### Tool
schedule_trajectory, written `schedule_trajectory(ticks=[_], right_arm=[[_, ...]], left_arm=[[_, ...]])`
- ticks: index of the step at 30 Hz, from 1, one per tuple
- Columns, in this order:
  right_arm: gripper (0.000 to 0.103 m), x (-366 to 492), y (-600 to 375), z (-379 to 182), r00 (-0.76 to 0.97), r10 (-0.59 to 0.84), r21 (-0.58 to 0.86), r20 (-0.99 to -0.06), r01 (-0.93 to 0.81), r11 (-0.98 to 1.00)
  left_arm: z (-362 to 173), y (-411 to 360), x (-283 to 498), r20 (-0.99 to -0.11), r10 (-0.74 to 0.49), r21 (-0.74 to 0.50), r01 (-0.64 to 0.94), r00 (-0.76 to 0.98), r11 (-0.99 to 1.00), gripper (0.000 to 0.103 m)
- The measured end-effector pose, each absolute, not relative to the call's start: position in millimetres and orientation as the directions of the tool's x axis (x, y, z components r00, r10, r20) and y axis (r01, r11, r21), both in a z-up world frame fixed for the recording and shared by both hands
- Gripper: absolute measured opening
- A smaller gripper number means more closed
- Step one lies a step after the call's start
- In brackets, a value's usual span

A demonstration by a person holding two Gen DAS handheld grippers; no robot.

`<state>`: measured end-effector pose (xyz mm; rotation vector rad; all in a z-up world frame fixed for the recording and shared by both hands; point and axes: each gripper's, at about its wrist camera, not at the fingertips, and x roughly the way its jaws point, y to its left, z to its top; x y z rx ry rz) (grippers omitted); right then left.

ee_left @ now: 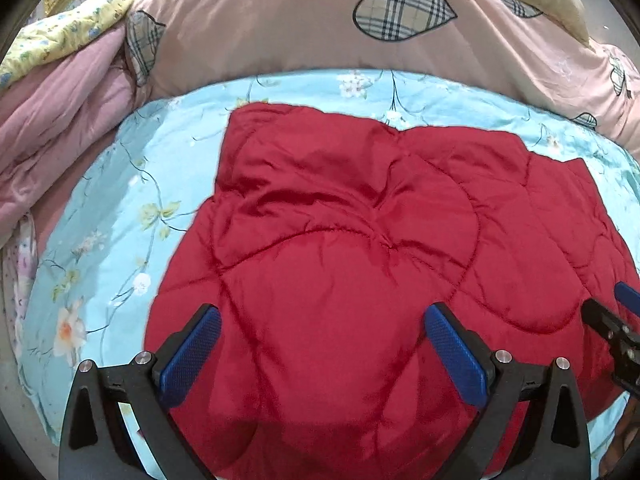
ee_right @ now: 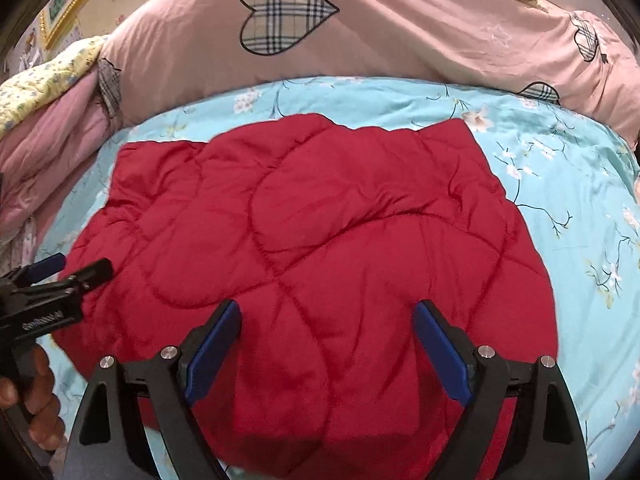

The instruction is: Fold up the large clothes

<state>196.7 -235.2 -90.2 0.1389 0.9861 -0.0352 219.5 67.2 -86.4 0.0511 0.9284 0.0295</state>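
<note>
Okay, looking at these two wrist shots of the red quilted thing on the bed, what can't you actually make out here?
- Red garment: near edge hidden in both wrist views behind the left gripper and right gripper; how many layers it is folded into cannot be told.
- Bed sheet: the part under the garment is covered.
- Picture frame: cut by the fisheye rim, contents too blurred.
- Pink duvet: its top is cut off.

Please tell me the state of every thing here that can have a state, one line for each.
Red quilted jacket: folded, lying flat on the sheet, not gripped.
Left claw: open, holding nothing.
Right claw: open, holding nothing.
Blue floral bedsheet: spread out, lightly creased.
Pink duvet with plaid hearts: bunched up behind the jacket.
</note>
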Motion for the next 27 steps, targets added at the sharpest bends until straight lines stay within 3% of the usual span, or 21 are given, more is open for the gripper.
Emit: schedule_trajectory(ticks=[6, 27], right_arm=[[0.093, 211.6, -252.5, -109.4, 0.525, 0.034, 0.130, -0.851, 0.148, 0.980], [0.097, 233.2, -279.8, -134.9, 0.535, 0.006, 0.125, -0.845, 0.186, 0.975]], left_arm=[[-114.2, 63.6, 239.8, -0.820, 0.055, 0.076, 0.012, 0.570, 0.997, 0.103], [-119.6, 62.5, 257.7, -0.830, 0.063, 0.087, 0.016, 0.554, 0.996, 0.103]])
